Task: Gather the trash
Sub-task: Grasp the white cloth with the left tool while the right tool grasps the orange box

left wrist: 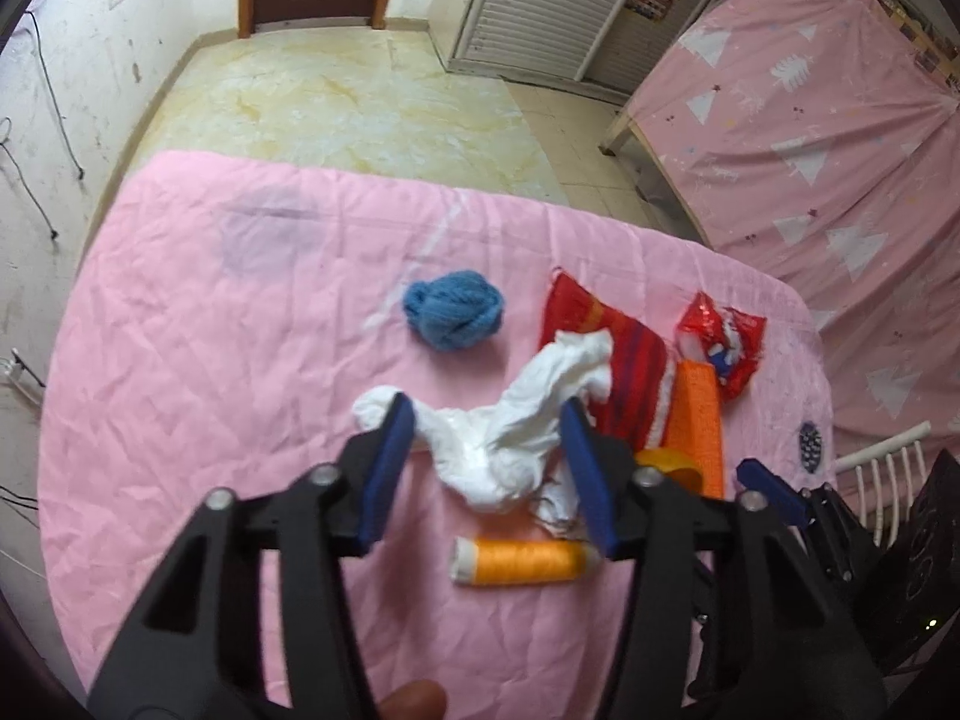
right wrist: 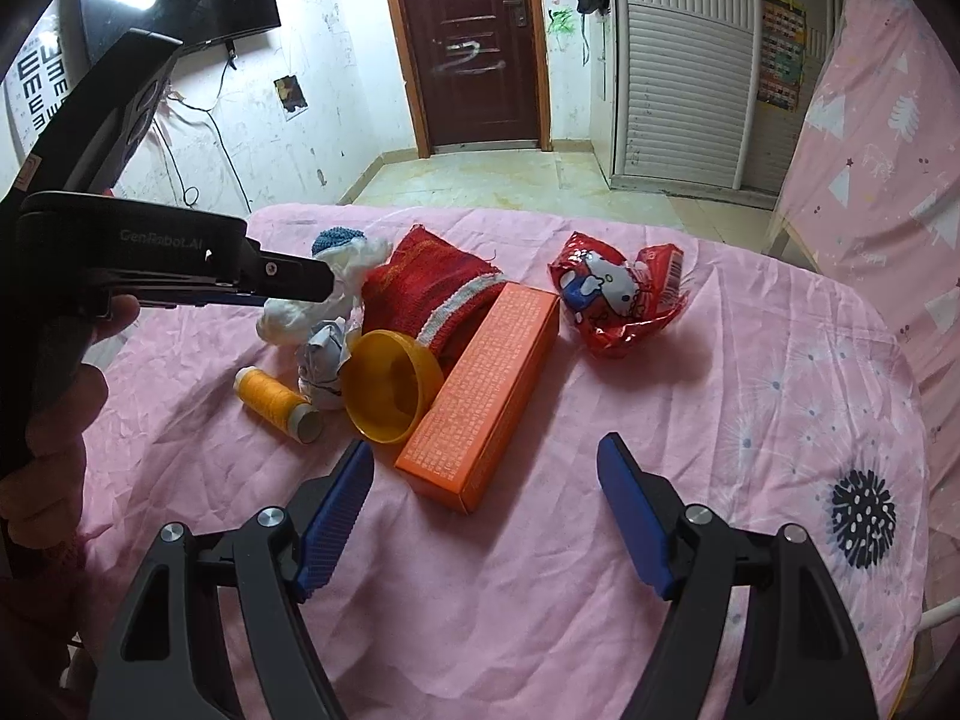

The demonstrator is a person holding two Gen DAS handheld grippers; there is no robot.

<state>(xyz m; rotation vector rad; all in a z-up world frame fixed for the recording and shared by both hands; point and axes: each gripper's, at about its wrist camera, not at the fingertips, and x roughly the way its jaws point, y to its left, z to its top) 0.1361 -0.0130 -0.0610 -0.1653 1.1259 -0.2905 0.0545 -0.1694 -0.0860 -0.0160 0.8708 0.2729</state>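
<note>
A crumpled white plastic bag (left wrist: pixel 510 426) lies on the pink cloth-covered table (left wrist: pixel 210 360). My left gripper (left wrist: pixel 489 420) is open with its blue fingers on either side of the bag, just above it; it also shows in the right wrist view (right wrist: pixel 264 291) over the bag (right wrist: pixel 300 306). A red Hello Kitty wrapper (right wrist: pixel 618 294) lies at the far right, also seen in the left wrist view (left wrist: pixel 723 342). A small crumpled paper (right wrist: pixel 324 360) lies beside the bag. My right gripper (right wrist: pixel 483 468) is open and empty, near the orange box (right wrist: pixel 480 396).
A blue yarn ball (left wrist: pixel 453 312), red knitted cloth (left wrist: pixel 606 348), orange thread spool (left wrist: pixel 519 561) and yellow round lid (right wrist: pixel 390 384) lie on the table. A pink-covered bed (left wrist: pixel 810 150) stands to the right. A white chair (left wrist: pixel 882 456) is at the table's right edge.
</note>
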